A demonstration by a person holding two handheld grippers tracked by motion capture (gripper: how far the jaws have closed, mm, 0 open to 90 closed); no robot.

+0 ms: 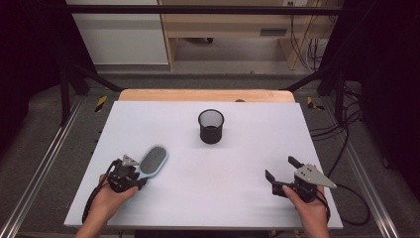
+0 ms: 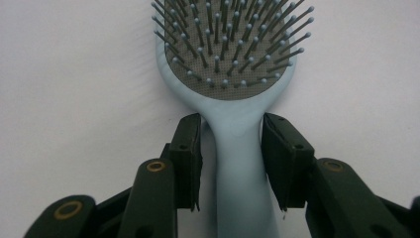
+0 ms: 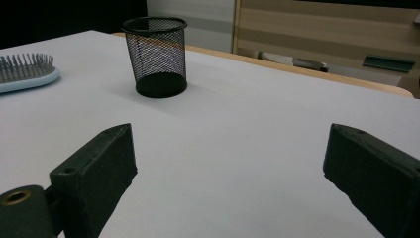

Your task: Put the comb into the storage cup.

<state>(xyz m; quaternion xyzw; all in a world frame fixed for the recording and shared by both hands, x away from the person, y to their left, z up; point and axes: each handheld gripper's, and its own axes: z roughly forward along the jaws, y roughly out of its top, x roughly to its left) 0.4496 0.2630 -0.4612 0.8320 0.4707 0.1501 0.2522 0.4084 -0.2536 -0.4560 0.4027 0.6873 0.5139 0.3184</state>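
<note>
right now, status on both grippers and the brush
Left hand-held gripper straddles hairbrush handle, small gaps at the pads. Right hand-held gripper open, empty. Brush flat on table, bristles up. Mesh cup stands apart.

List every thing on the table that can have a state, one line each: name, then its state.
Hairbrush: lying flat on the table, bristles up, handle between the left claw's jaws.
Mesh cup: upright, open end up; nothing visible inside.
Left claw: jaws at either side of the brush handle; whether the pads press on it is hard to tell.
Right claw: jaws wide open, nothing between them, low over the table.
</note>
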